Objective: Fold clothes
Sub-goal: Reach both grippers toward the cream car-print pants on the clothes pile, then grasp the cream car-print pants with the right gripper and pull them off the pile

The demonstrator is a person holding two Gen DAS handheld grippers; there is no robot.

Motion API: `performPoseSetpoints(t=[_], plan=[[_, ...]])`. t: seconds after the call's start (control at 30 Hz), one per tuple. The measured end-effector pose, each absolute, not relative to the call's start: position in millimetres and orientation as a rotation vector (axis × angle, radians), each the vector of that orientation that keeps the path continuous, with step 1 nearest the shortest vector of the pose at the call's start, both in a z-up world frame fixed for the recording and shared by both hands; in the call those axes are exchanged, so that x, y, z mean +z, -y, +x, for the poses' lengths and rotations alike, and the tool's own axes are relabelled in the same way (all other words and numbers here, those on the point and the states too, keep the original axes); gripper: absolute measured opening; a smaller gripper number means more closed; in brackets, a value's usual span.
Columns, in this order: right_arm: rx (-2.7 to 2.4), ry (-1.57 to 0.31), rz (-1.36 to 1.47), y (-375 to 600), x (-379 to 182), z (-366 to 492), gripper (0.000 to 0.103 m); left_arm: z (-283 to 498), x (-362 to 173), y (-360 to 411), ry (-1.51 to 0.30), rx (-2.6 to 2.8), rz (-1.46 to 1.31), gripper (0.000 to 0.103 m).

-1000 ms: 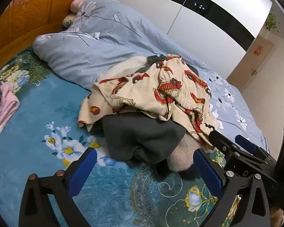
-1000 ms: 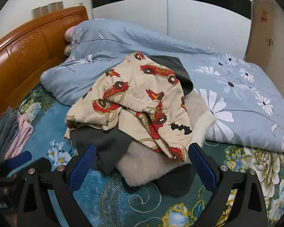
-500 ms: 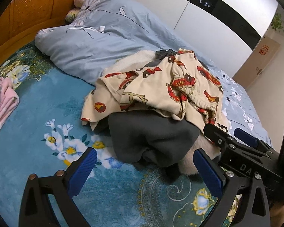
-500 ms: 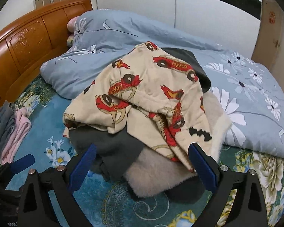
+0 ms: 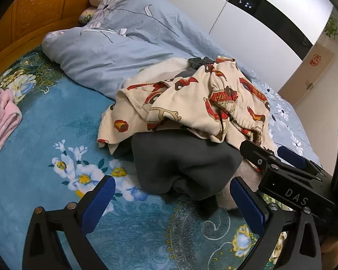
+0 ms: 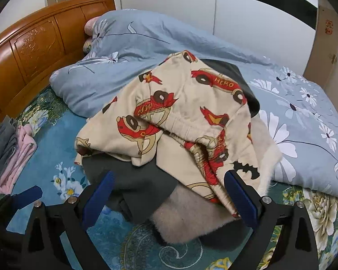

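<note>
A heap of clothes lies on the bed. On top is a cream garment with red car prints [image 5: 191,103] [image 6: 187,112]. Under it are a dark grey garment [image 5: 182,159] [image 6: 133,180] and a pale fluffy one [image 6: 182,220]. My left gripper [image 5: 171,193] is open and empty, just in front of the dark grey garment. My right gripper [image 6: 169,191] is open and empty, its jaws on either side of the heap's front edge, over the grey and fluffy garments. The right gripper also shows in the left wrist view [image 5: 279,159].
A folded pink garment [image 5: 2,121] [image 6: 20,155] and a grey one [image 6: 2,141] lie at the left on the blue floral sheet [image 5: 51,139]. A light blue duvet [image 5: 128,40] [image 6: 293,121] lies behind the heap. A wooden headboard [image 6: 29,49] stands at the far left.
Both grippers have moved closer to the heap of clothes, which now looks larger in both views. Both stay open. The clothes have not moved.
</note>
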State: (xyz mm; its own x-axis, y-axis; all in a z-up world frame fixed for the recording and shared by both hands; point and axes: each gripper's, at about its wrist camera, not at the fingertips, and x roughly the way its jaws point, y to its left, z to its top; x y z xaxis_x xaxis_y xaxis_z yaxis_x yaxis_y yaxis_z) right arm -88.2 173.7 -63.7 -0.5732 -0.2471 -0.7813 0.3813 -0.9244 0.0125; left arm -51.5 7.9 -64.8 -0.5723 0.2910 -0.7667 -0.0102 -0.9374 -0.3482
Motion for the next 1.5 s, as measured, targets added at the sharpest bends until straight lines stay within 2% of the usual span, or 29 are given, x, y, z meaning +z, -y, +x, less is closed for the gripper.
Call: performPoseSetpoints(t=[0.17,0.3,0.47,0.5,0.53,0.6,0.67,0.7,0.77,1.1,1.37,1.5], plan=[[-2.443,-0.23,1.216,-161,-66,-93,0.098,-37,-70,-2,0.385,2.633,-1.32,0.103],[-2.43,-0.304,1.176,-139,-62,-110,0.098,-18,-80,5,0.305,2.65,-1.327,0.103],[-2.497,-0.514,1.083,-106,-57,-139,0.097,7,-82,18,0.242,2.682,-1.32,0.103],[-2.506,-0.556,1.095,-100,-60,-145,0.094,11,-82,21,0.239,2.687,-1.317,0.103],[-2.514,-0.577,1.12,-97,-63,-151,0.09,15,-81,24,0.238,2.692,-1.314,0.103],[-2.522,-0.578,1.206,-95,-72,-164,0.046,21,-79,30,0.233,2.705,-1.31,0.103],[-2.497,-0.492,1.311,-100,-78,-172,0.036,27,-76,38,0.227,2.721,-1.308,0.103],[-2.515,-0.473,1.312,-103,-75,-171,0.022,30,-75,41,0.226,2.728,-1.308,0.103],[-2.574,-0.438,1.281,-113,-61,-160,0.01,36,-73,49,0.243,2.738,-1.306,0.103],[-2.701,-0.364,1.061,-198,22,-66,0.007,73,-73,64,0.377,2.709,-1.303,0.103],[-2.819,-0.356,1.143,-297,20,40,0.007,105,-89,61,0.362,2.671,-1.364,0.103],[-2.884,-0.337,1.182,-345,19,95,0.007,118,-89,59,0.441,2.602,-1.389,0.103]])
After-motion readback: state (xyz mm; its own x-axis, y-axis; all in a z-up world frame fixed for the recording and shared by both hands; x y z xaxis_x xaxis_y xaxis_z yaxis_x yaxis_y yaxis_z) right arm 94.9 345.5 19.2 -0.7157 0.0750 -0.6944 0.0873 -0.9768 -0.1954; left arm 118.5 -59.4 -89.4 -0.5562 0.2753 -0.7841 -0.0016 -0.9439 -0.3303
